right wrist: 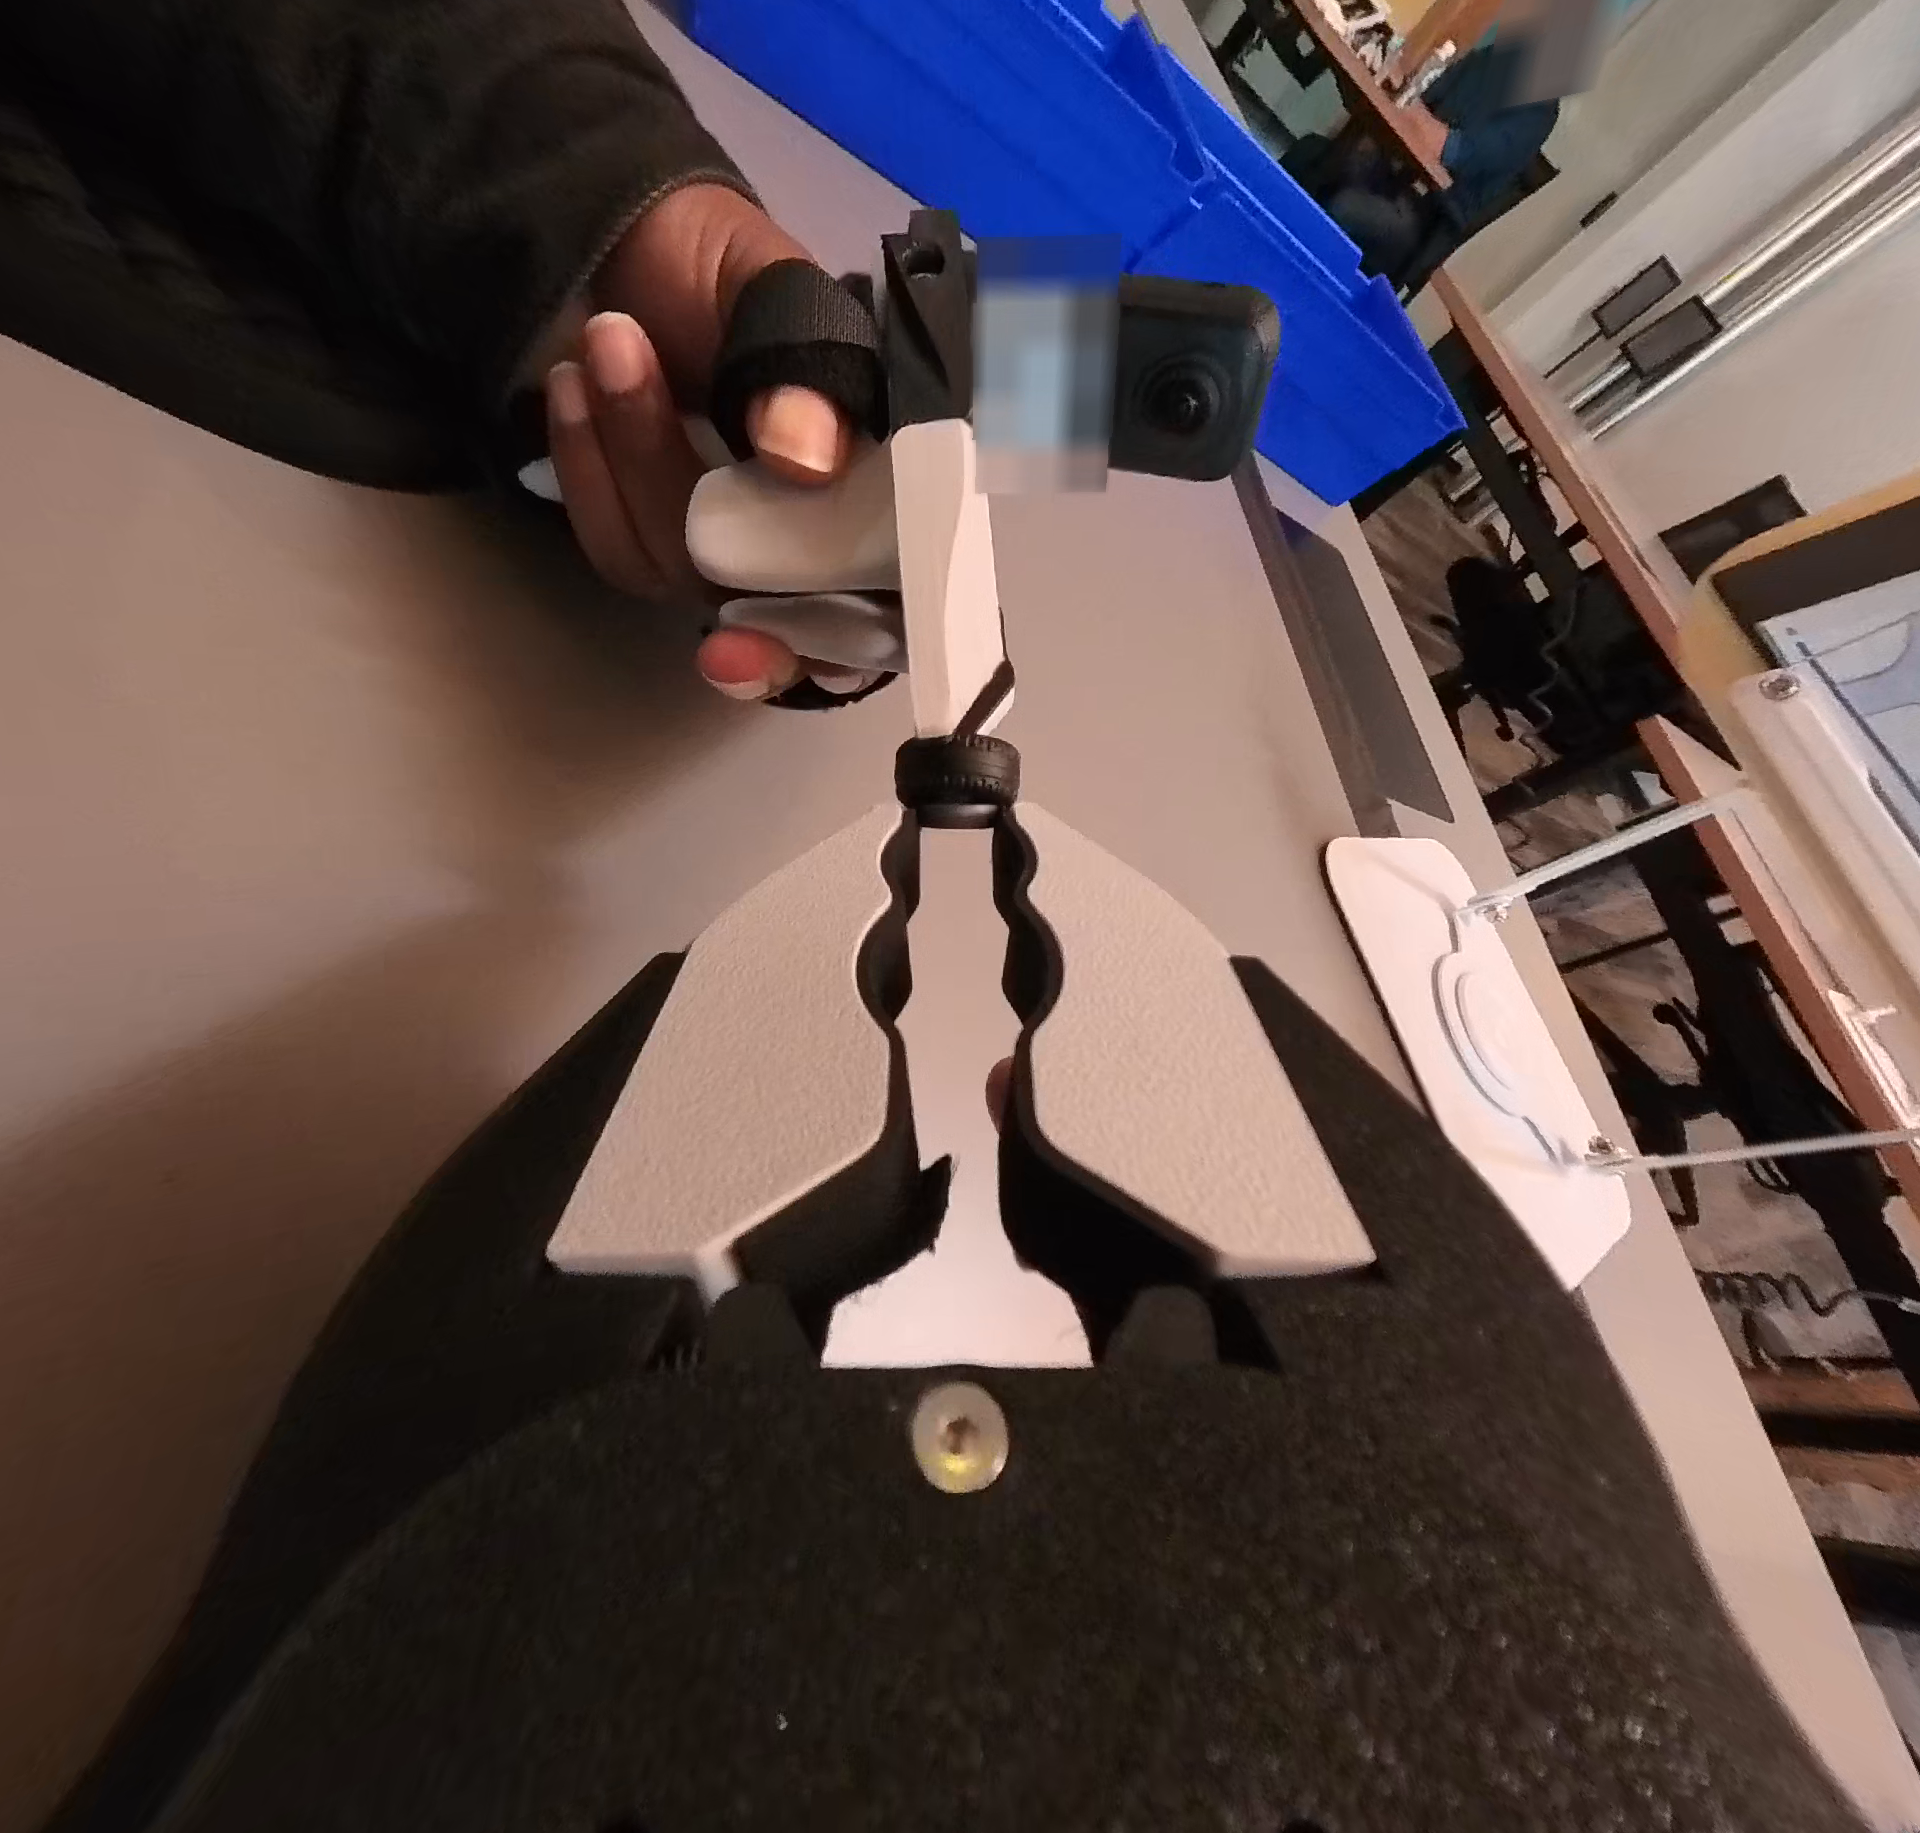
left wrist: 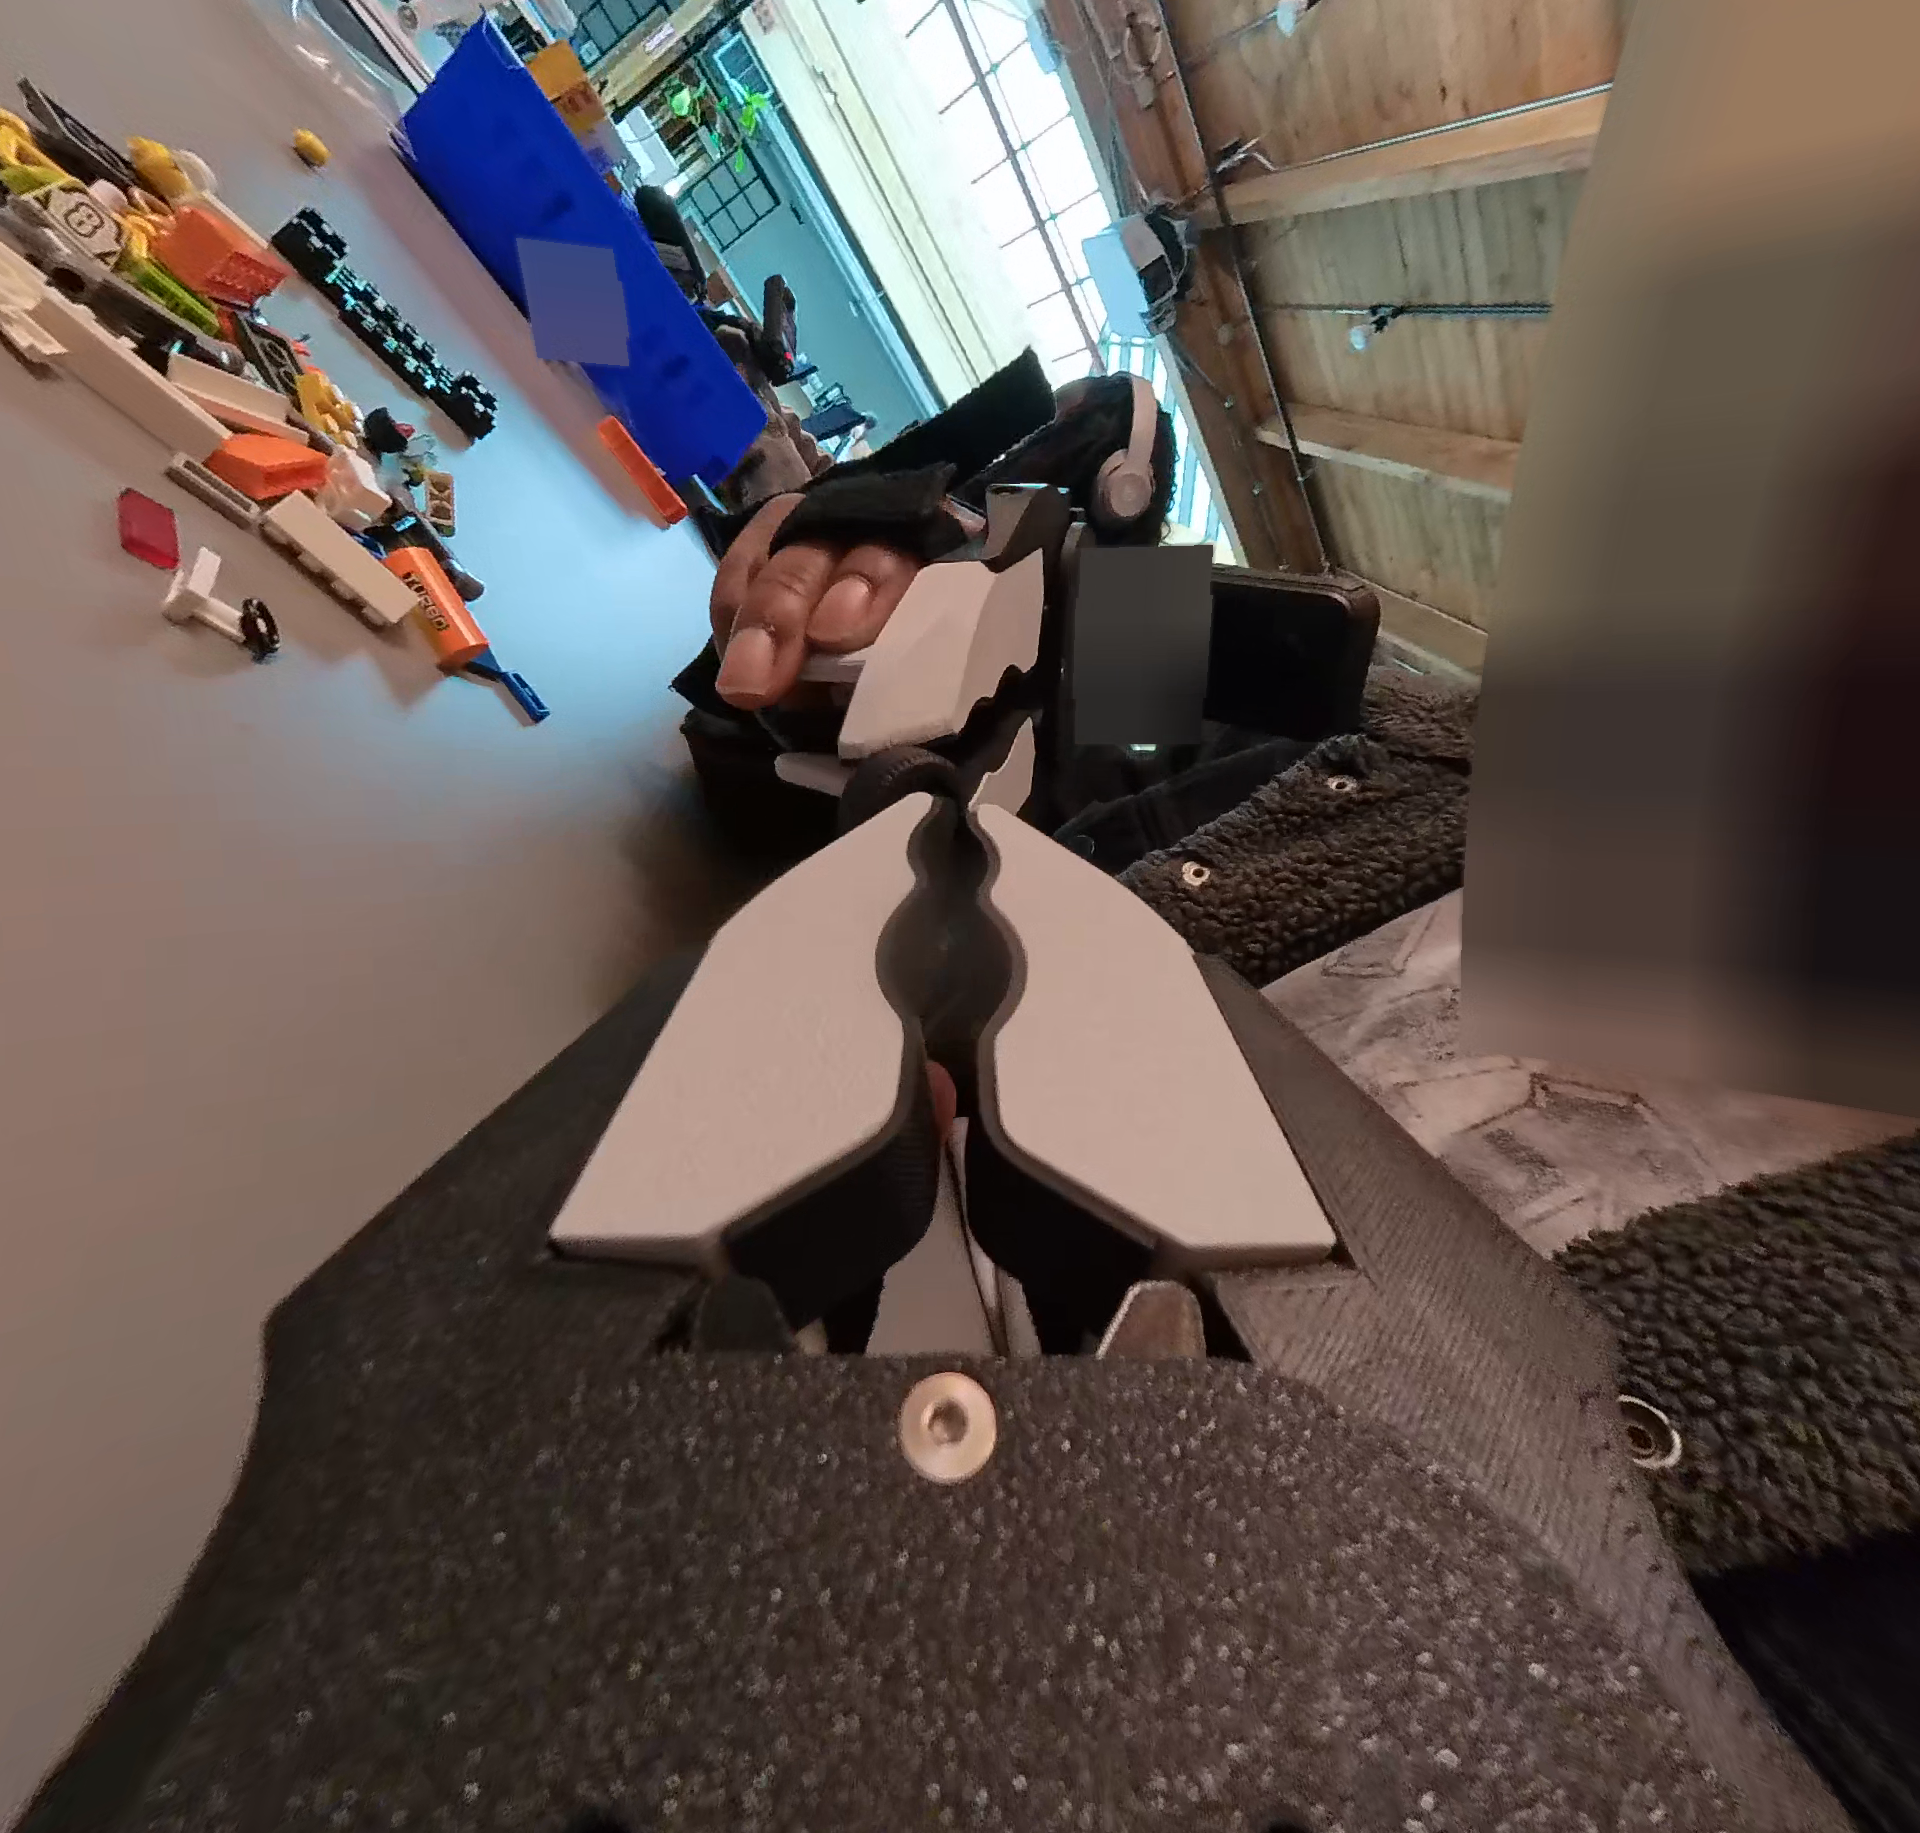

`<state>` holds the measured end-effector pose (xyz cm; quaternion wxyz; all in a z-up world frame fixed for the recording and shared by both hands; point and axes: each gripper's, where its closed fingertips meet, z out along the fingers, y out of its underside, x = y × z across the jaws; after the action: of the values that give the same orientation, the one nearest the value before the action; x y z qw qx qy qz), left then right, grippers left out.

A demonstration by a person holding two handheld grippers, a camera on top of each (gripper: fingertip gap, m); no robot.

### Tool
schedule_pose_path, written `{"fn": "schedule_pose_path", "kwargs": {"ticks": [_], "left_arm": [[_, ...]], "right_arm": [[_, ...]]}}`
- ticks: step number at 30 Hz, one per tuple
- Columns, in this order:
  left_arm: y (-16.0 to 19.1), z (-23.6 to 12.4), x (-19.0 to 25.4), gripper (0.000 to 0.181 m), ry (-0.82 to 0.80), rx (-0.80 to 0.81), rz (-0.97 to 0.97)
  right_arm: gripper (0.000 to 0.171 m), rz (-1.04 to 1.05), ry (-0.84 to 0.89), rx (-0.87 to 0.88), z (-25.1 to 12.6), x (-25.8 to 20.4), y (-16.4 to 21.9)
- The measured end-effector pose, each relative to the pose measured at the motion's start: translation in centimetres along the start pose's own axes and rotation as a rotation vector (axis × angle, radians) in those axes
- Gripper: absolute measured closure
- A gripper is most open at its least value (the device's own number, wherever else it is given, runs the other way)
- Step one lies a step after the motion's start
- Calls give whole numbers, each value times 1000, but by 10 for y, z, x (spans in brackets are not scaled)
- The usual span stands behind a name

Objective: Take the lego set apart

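Note:
A small black wheel (right wrist: 956, 784) is pinched between the tips of my right gripper (right wrist: 958, 819), whose jaws are shut on it above the grey table (right wrist: 364, 796). My left gripper (left wrist: 951, 809) faces it tip to tip, jaws nearly closed, and nips the same wheel (left wrist: 896, 777) from the other side; which part it pinches is hidden. The left gripper shows edge-on in the right wrist view (right wrist: 951, 578), held by a hand (right wrist: 644, 433). A heap of loose lego pieces (left wrist: 208, 349) and a long black studded piece (left wrist: 379, 323) lie at the table's far left.
A blue bin (left wrist: 582, 256) stands beyond the pieces, with an orange brick (left wrist: 639, 469) beside it. Blue bins (right wrist: 1039, 121) line the table's far edge. A white base plate (right wrist: 1475, 1045) sits near the table's right edge. A dark fleece jacket (left wrist: 1309, 848) is close behind. Left and right tips are no more than a few centimetres apart.

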<state>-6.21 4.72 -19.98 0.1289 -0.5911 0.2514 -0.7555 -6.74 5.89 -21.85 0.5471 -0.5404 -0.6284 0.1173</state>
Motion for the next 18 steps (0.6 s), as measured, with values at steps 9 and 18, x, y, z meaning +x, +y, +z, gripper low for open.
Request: {"fn": "schedule_pose_path", "kwargs": {"ticks": [9, 18], "left_arm": [[-7, -6, -3, 181, -35, 34, 29], [-10, -9, -9, 181, -132, 36, 107]], "right_arm": [[159, 15, 11, 7, -11, 5, -1], [161, 106, 16, 16, -15, 13, 2]]}}
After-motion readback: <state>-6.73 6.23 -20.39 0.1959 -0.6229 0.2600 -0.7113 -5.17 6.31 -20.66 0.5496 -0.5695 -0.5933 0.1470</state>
